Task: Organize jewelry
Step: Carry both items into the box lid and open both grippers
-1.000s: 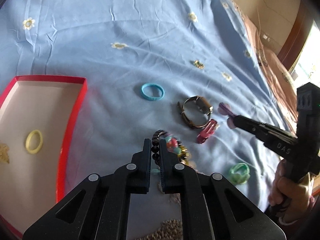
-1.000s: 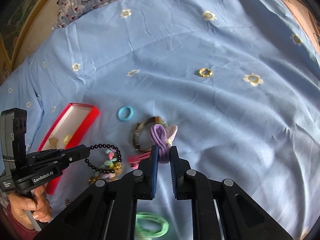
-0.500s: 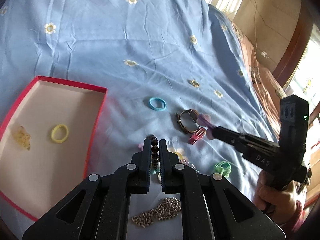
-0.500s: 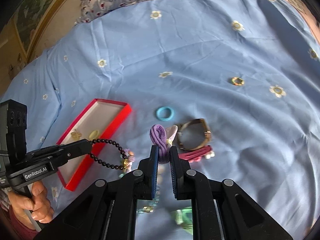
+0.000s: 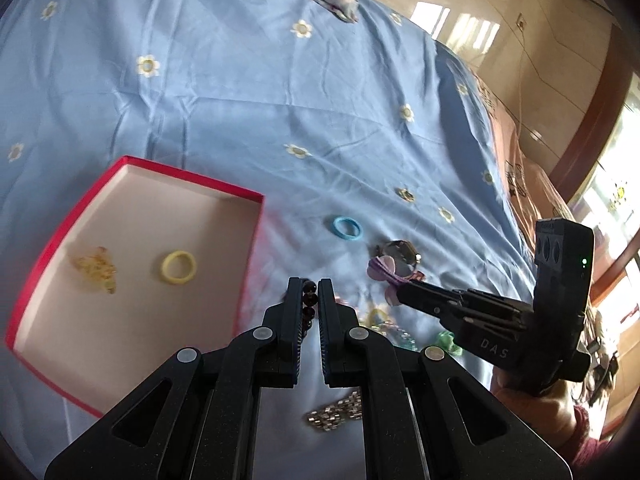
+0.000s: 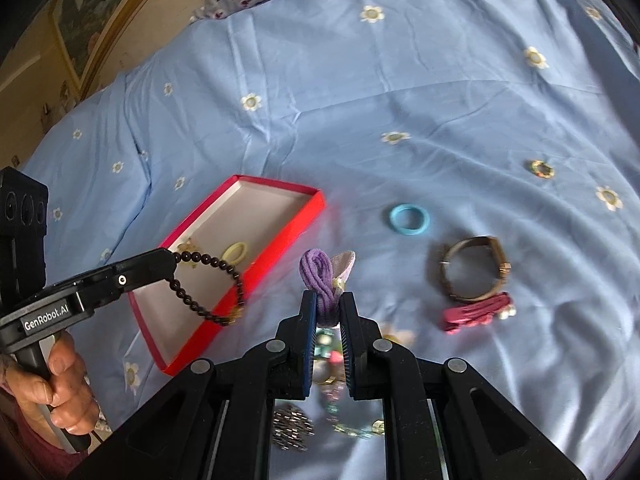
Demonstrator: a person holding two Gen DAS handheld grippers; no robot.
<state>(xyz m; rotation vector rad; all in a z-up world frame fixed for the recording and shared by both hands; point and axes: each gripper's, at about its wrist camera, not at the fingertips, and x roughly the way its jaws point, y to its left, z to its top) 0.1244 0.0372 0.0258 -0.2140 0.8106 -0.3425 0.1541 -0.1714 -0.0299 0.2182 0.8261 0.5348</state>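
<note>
Both of my tongs have risen since the last frames, and the bed now sits farther below them. My left tongs (image 5: 309, 285) are clamped on a black bead bracelet (image 6: 208, 280), which dangles in the air over the near edge of the red box (image 6: 308, 216). My right tongs (image 6: 328, 300) are closed on a purple hair tie (image 6: 318, 276) with a pale bow, held clear of the blue sheet (image 6: 400, 80).

Inside the box (image 5: 252, 240) I see a yellow hair ring (image 5: 178, 267) and, beside it, a pale gold clip (image 5: 94, 268), apart from each other.

On the sheet, to the right of the box, lie a blue ring (image 6: 409, 219), a watch (image 6: 474, 270) and a pink clip (image 6: 476, 312) touching the watch's near side. A small gold ring (image 6: 541, 169) lies well apart, farther off. Below my right tongs a silver chain (image 6: 290, 426) and some blurred, coloured beads (image 6: 340, 360) rest close together.
</note>
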